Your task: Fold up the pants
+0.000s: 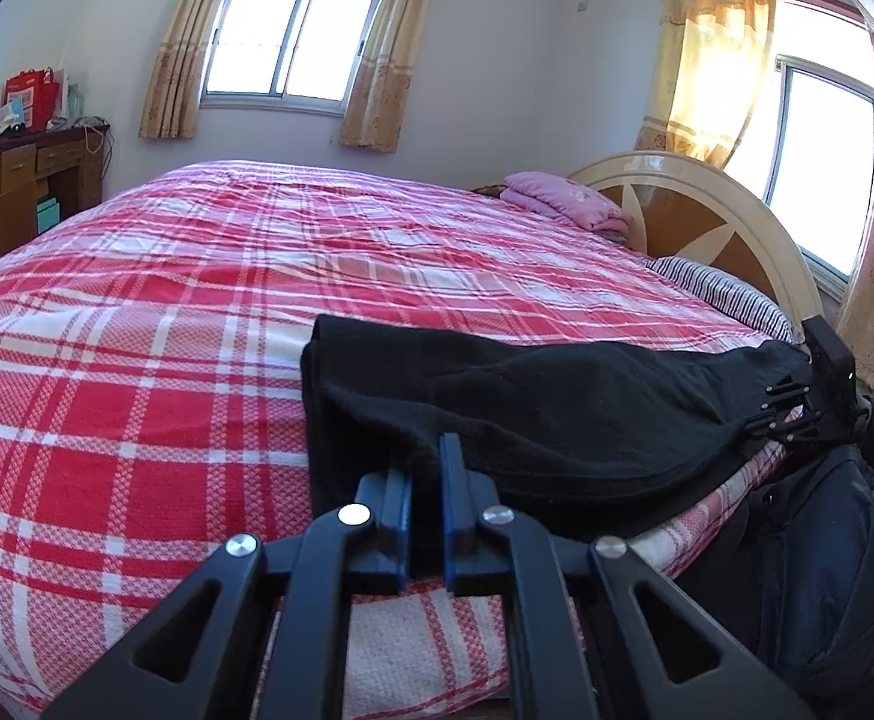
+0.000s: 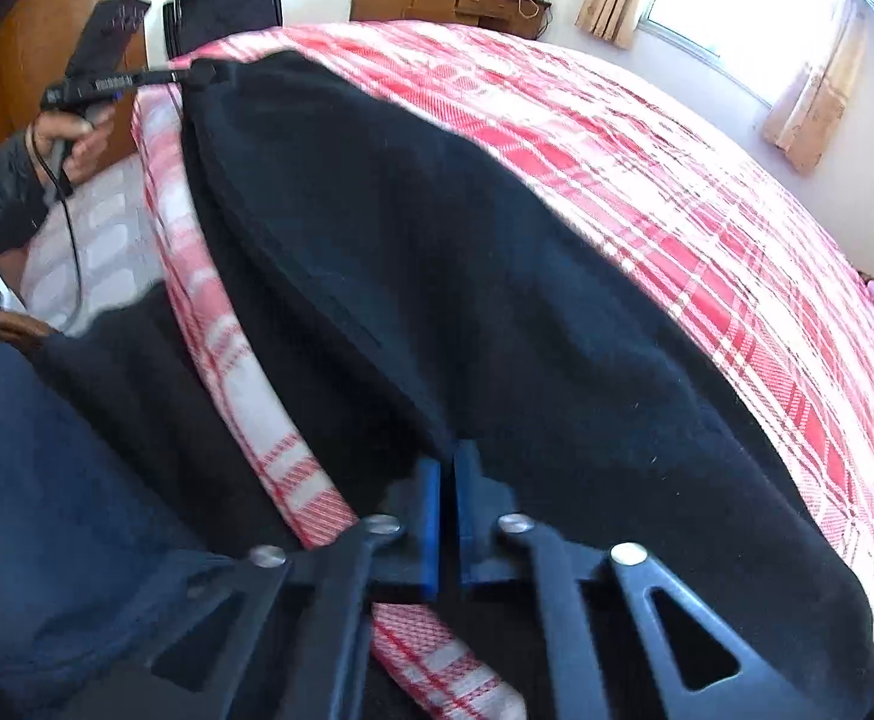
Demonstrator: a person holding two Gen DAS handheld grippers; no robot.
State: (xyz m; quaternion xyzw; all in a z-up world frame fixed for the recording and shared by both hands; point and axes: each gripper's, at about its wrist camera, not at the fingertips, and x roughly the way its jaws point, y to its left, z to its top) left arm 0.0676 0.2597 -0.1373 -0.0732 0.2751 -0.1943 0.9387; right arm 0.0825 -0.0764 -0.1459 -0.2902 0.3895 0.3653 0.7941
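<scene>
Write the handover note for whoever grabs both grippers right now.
Left gripper: jaws shut on the near edge of the pants.
Right gripper: jaws shut on the same near edge at the other end.
Pants: black, lying lengthwise along the near side of the bed, partly lifted between the grippers.
Done: both ends gripped.
Left: probably carry the held edge across, lay it flat, then fold again.

My left wrist view sits low at the near bed (image 1: pixel 137 312) edge, facing across it toward the windows (image 1: pixel 293 36) at upper centre. My right wrist view sits close over the black pants (image 2: pixel 466 276), facing along the bed toward the dresser (image 2: pixel 448 0) at top. Both views share the pants, the plaid cover and that dresser.
</scene>
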